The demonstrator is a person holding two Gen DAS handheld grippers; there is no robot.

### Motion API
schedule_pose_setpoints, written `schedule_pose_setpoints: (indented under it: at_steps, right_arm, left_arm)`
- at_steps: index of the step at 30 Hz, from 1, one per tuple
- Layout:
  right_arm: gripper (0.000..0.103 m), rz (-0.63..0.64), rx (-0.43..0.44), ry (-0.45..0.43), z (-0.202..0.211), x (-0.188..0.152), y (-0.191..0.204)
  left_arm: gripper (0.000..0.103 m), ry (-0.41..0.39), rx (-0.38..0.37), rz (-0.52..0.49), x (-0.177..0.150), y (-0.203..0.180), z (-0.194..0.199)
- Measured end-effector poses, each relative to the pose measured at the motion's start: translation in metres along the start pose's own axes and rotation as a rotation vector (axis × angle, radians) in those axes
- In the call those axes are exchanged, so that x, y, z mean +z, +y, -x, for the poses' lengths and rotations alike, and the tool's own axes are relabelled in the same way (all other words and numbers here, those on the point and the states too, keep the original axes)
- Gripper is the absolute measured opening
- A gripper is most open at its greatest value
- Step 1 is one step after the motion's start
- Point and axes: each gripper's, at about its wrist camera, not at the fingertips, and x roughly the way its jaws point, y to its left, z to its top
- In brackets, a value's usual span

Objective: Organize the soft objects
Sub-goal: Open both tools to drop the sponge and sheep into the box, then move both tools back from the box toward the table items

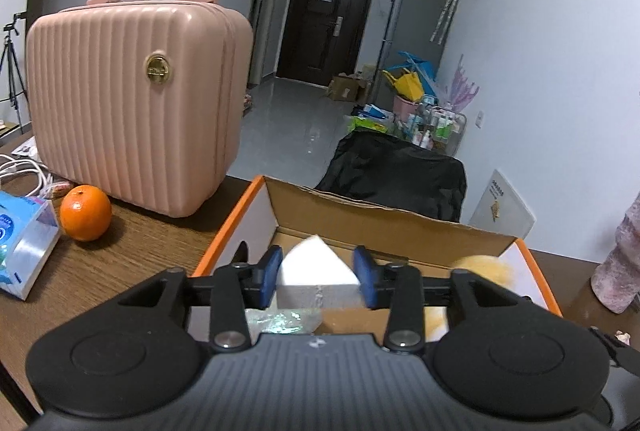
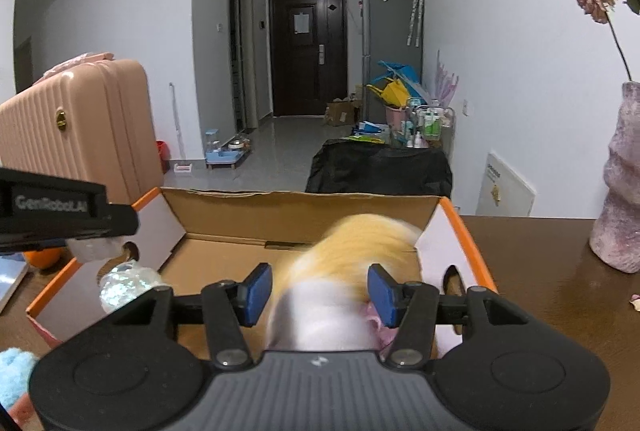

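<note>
An open cardboard box [image 1: 256,215] with orange edges stands on the wooden table. My left gripper [image 1: 319,277] hovers over it. A white foam block [image 1: 316,267] sits between the blue pads, slightly blurred, and I see no squeeze on it. My right gripper [image 2: 320,293] is over the same box [image 2: 460,227]. Its jaws stand apart around a motion-blurred yellow and white plush toy [image 2: 352,263], with a gap at the left pad. A glittery clear pouch [image 2: 128,283] lies in the box's left corner. The left gripper [image 2: 80,227] also shows at the left of the right wrist view.
A pink ribbed case [image 1: 132,111] stands on the table left of the box, with an orange [image 1: 85,213] and a blue tissue pack [image 1: 24,251] beside it. A pink vase [image 2: 618,191] with a dried rose stands to the right. A blue fluffy item [image 2: 12,371] lies near left. A black chair [image 1: 396,175] sits behind.
</note>
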Motion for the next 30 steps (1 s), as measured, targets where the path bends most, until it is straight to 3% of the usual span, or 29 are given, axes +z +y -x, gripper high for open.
schedule_pose_setpoints:
  at_steps: [2,4,5,7,8,10,23,30]
  right_arm:
    - [0.074,-0.014,-0.006,-0.007,0.001,0.000,-0.004]
    - [0.084,-0.020,-0.027,-0.016,0.002,0.000,-0.006]
    - [0.089,-0.021,-0.032,-0.020,0.003,0.000,-0.007]
    - [0.094,-0.030,-0.039,-0.023,0.003,0.000,-0.010]
    - [0.101,-0.035,-0.042,-0.023,0.003,0.001,-0.012]
    - [0.103,-0.040,-0.047,-0.025,0.003,0.001,-0.014]
    - [0.103,-0.026,-0.045,-0.042,0.014,-0.006,-0.018]
    - [0.103,0.000,-0.041,-0.086,0.034,-0.010,-0.018]
  left_arm:
    - [0.068,-0.007,0.016,0.007,0.000,0.002,0.001]
    - [0.084,-0.018,0.034,0.007,0.001,0.003,0.003]
    - [0.087,-0.023,0.038,0.007,0.001,0.003,0.004]
    - [0.101,-0.029,0.055,0.013,0.001,0.004,0.006]
    - [0.102,-0.038,0.071,0.018,0.001,0.005,0.007]
    - [0.103,-0.049,0.078,0.017,0.001,0.005,0.008]
    - [0.103,-0.072,0.052,-0.021,-0.003,0.001,0.021]
    - [0.103,-0.085,-0.007,0.003,-0.005,0.009,0.043]
